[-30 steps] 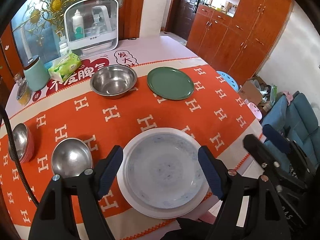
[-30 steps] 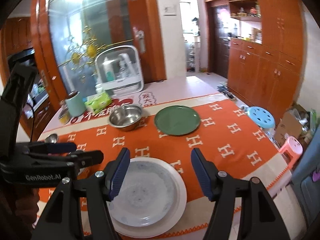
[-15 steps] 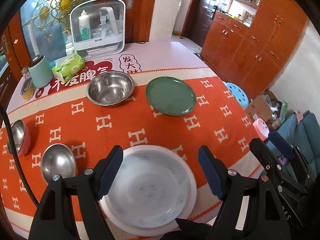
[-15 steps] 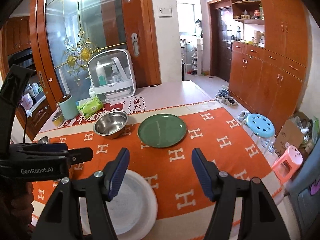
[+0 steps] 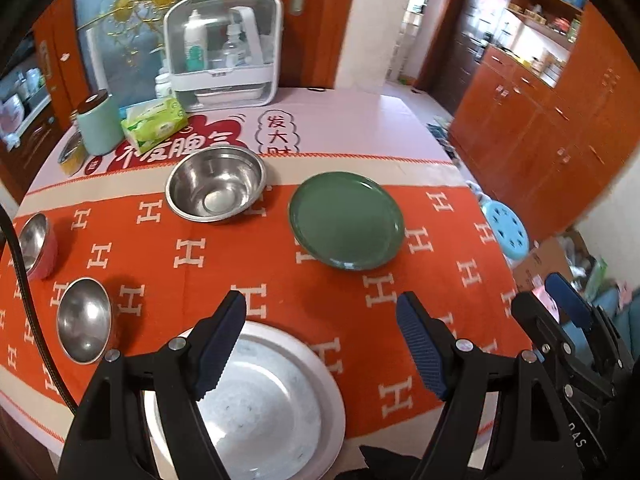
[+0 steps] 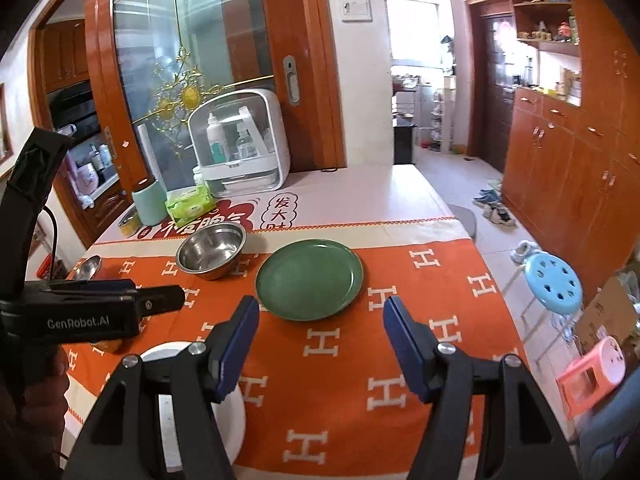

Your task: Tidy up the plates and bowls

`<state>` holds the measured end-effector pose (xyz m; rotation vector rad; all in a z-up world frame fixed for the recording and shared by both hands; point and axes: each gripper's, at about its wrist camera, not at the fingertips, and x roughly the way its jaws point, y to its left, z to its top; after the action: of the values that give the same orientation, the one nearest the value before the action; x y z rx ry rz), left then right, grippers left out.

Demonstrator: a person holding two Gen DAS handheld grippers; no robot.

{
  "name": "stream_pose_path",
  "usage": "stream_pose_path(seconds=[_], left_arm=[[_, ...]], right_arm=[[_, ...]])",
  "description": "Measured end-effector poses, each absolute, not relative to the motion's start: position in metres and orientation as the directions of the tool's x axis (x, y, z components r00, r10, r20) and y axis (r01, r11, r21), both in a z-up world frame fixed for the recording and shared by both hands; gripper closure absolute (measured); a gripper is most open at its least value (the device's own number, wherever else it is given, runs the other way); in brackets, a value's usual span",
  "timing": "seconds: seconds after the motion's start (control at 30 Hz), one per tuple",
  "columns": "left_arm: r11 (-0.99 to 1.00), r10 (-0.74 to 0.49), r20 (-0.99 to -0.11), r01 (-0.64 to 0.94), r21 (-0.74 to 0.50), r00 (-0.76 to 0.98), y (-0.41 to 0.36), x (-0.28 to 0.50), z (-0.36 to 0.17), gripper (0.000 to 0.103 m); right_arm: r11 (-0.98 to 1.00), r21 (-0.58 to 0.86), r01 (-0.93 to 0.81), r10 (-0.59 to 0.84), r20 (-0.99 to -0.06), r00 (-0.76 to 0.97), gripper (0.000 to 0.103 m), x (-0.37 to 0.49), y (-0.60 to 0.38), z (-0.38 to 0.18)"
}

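Observation:
A white plate (image 5: 280, 408) with a pale marbled plate stacked in it lies at the table's near edge, below my open, empty left gripper (image 5: 320, 344). A green plate (image 5: 346, 226) lies further back, right of a large steel bowl (image 5: 216, 188). A small steel bowl (image 5: 84, 320) and a pink-sided steel bowl (image 5: 34, 246) sit at the left. My right gripper (image 6: 320, 346) is open and empty, above the cloth, with the green plate (image 6: 310, 278) just beyond it. The white plate (image 6: 234, 408) shows at its lower left, the large steel bowl (image 6: 211, 250) behind.
An orange cloth (image 5: 248, 264) covers the table. At the back stand a white clear-fronted organiser (image 5: 222, 50), a green tissue pack (image 5: 154, 124), a mint canister (image 5: 98, 122) and a small tin. A blue stool (image 6: 554, 284) and a pink stool (image 6: 592, 376) stand right of the table.
Both grippers have drawn back and risen from the white plate stack, which now sits lower in both views. The right gripper now faces the green plate. Both stay open.

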<state>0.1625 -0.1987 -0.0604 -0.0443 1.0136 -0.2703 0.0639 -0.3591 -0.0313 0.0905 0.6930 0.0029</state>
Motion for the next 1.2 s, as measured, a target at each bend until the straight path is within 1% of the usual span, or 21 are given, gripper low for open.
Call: stream_pose_path(seconds=[0.27,0.53,0.7,0.87,1.03,1.2], left_arm=[[0.989,-0.147,-0.845,0.067,-0.131,0.514,-0.219,0.198,-0.070,0.027],[0.997,-0.055,-0.877,-0.019,-0.073,0.477,-0.227,0.235,-0.090,0.027],[0.998,-0.013,-0.892,-0.053,-0.042,0.451,-0.230,0.252,-0.104,0.027],[0.997,0.005,-0.906,-0.068,-0.026,0.423,-0.234,0.267,-0.119,0.027],[0.997,0.015,-0.931,-0.072,-0.012,0.364,-0.241,0.281,-0.143,0.027],[0.997,0.035,-0.946,-0.078,0.010,0.323,-0.246,0.294,-0.168,0.027]], right_arm=[[0.991,0.123,-0.047,0.117,-0.666,0.737,0.038,0.113,-0.401,-0.042],[0.981,0.148,-0.124,0.192,-0.692,0.696,0.038,0.163,-0.423,-0.062],[0.971,0.187,-0.149,0.239,-0.709,0.664,0.038,0.186,-0.431,-0.079],[0.951,0.262,-0.164,0.306,-0.733,0.607,0.038,0.206,-0.433,-0.105],[0.941,0.303,-0.150,0.333,-0.755,0.565,0.038,0.220,-0.433,-0.127],[0.942,0.312,-0.127,0.330,-0.777,0.536,0.038,0.229,-0.434,-0.149]])
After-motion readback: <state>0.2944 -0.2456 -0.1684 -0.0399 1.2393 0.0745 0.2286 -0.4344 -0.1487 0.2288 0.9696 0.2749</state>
